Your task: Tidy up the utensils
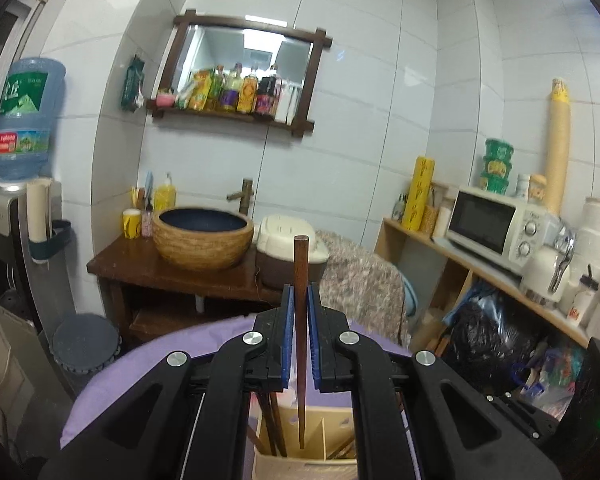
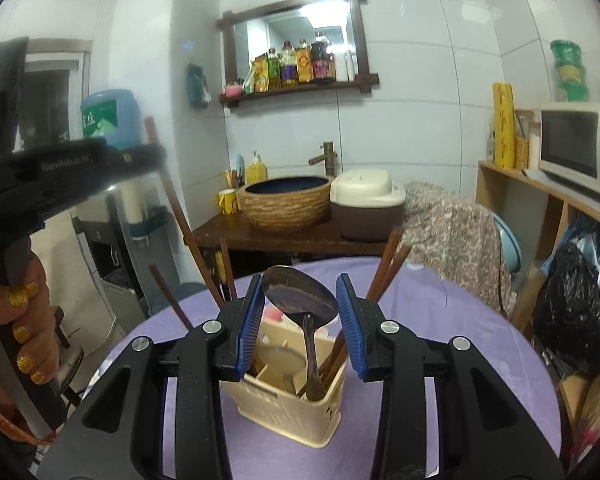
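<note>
A white-tiled room holds a water dispenser [image 1: 8,216] at left, a basin [image 1: 203,238] and rice cooker [image 1: 288,248] at centre and a microwave [image 1: 496,222] at right, with a purple-clothed table [image 2: 452,344] in front. The left gripper [image 1: 299,292], jaws narrow, clamps one upright chopstick [image 1: 301,320] whose lower tip hangs inside the cream caddy [image 1: 300,464]. The right gripper [image 2: 300,300], jaws wide and empty, hovers above the caddy [image 2: 288,408], which holds a ladle [image 2: 300,294] and chopsticks [image 2: 388,268].
</note>
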